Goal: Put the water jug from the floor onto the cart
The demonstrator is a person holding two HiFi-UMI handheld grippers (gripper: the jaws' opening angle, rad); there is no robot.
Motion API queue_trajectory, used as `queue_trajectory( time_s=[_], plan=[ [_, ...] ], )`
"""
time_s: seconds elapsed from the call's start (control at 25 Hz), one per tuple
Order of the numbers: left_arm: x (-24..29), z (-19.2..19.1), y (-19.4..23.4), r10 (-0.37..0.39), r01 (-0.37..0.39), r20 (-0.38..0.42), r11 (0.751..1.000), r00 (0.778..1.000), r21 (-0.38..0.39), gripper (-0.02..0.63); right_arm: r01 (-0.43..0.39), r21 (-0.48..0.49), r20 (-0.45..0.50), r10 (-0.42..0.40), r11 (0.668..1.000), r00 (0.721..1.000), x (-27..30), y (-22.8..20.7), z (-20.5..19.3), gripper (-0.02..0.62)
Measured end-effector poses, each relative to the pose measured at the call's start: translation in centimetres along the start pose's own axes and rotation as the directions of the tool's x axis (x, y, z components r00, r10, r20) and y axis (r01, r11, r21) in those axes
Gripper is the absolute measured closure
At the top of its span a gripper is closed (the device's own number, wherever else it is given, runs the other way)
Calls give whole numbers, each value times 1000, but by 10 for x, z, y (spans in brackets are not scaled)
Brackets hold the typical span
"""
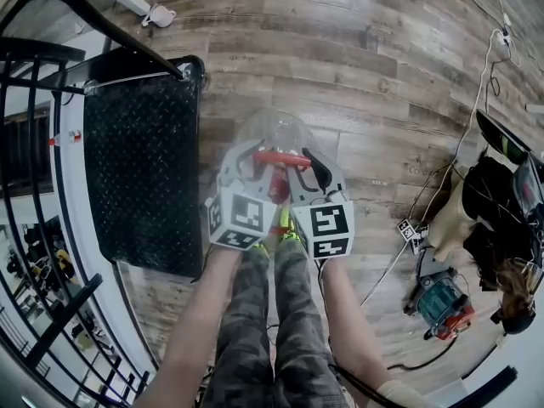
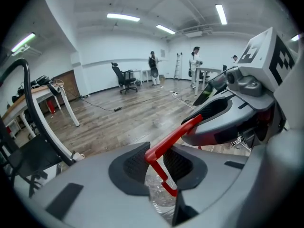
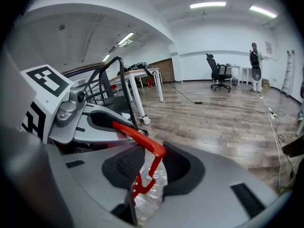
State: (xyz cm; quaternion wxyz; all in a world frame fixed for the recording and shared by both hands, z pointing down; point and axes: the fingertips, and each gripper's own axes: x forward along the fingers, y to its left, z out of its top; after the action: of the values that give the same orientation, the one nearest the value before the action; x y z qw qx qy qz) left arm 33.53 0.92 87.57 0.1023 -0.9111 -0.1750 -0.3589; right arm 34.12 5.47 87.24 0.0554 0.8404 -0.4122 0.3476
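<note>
The water jug (image 1: 276, 130) is see-through. It sits in the middle of the head view, just right of the cart (image 1: 144, 185) and in front of the person's legs (image 1: 272, 313). I cannot tell if its bottom is off the floor (image 1: 365, 75).

Both grippers have it by the red handle (image 1: 280, 157) on top. The left gripper (image 1: 253, 161) has its jaws clamped on one end of the handle. The right gripper (image 1: 308, 164) has its jaws clamped on the other end. In each gripper view the red bar runs between the black pads, with the clear jug below.

To do this step well, I think both hands should go up together and stay even, so the handle does not tip or slide out. The jug may be heavy and could swing, so slow is best. It should go high enough to pass the cart's edge, then move to the left of the frame and come down in the middle of the black bumpy deck.

The floor is grey-brown wood planks. White cables (image 1: 459, 143) and a blue-green tool (image 1: 442, 304) lie at the right. The room is big and white, with long ceiling lights (image 2: 122, 17), an office chair (image 2: 124, 77) and people (image 2: 153, 68) far off.
</note>
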Motion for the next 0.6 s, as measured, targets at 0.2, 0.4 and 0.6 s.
queue_trajectory(
  time_s=[0.2,0.4,0.6],
  plan=[
    [-18,20,0,24,-25,19,999,1000,21,517,9,-25,25,-9,1000,1000,-18,3,20,476],
    [-40,63,15,55,-59,70,997,996,53,523,17,-60,88,-12,998,996,-37,4,67,479],
    [-73,100,24,79,-85,90,995,993,57,523,12,-86,121,-2,996,993,-64,13,109,480]
  ],
)
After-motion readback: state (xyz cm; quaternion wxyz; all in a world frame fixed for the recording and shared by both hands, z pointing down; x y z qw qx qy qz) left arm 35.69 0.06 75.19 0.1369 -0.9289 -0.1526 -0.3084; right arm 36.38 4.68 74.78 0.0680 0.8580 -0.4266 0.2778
